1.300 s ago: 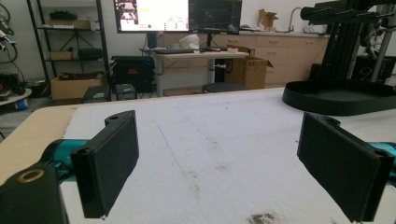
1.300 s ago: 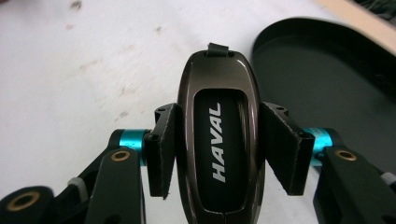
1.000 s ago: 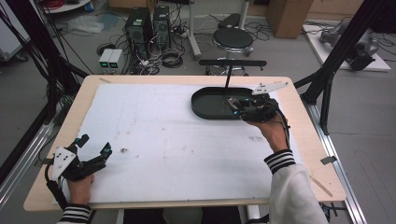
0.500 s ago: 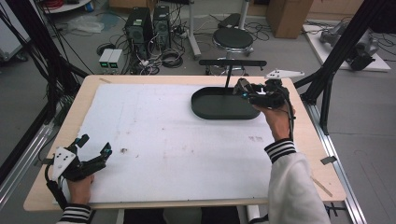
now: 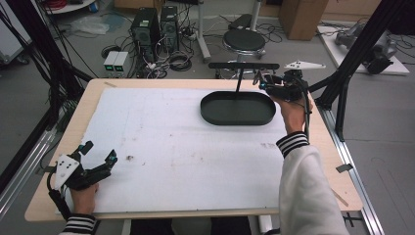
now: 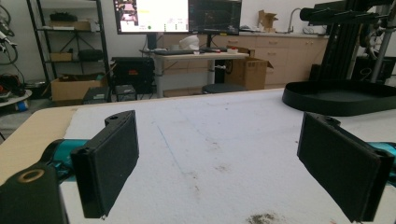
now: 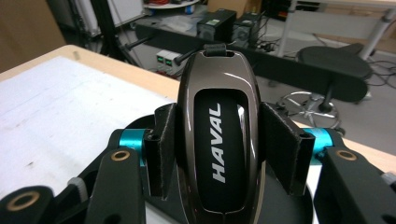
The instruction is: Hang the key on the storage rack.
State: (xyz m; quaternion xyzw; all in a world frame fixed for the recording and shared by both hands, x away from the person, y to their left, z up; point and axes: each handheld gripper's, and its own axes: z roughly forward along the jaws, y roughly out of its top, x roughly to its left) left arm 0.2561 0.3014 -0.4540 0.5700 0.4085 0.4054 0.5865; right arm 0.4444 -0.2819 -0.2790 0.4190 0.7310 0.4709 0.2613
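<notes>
My right gripper (image 5: 265, 82) is held above the table's far right corner, just past the right end of a black oval tray (image 5: 238, 120). It is shut on a glossy dark brown car key fob (image 7: 218, 93) marked HAVAL, which stands upright between the two pads of my right gripper (image 7: 222, 149). My left gripper (image 5: 100, 152) rests at the near left of the table, jaws wide open with nothing between them. From the left gripper view, my left gripper (image 6: 219, 158) faces across the white mat toward the tray (image 6: 341, 100).
A white foam mat (image 5: 171, 147) covers most of the wooden tabletop. A black bar on a stand (image 5: 243, 65) rises just behind the tray. Black frame posts (image 5: 342, 83) flank the right edge. A stool (image 5: 243, 39) and computer towers (image 5: 151, 24) sit on the floor beyond.
My right gripper, still holding the key fob, has risen and moved from above the tray's right end toward the table's far right corner. The left gripper has not moved.
</notes>
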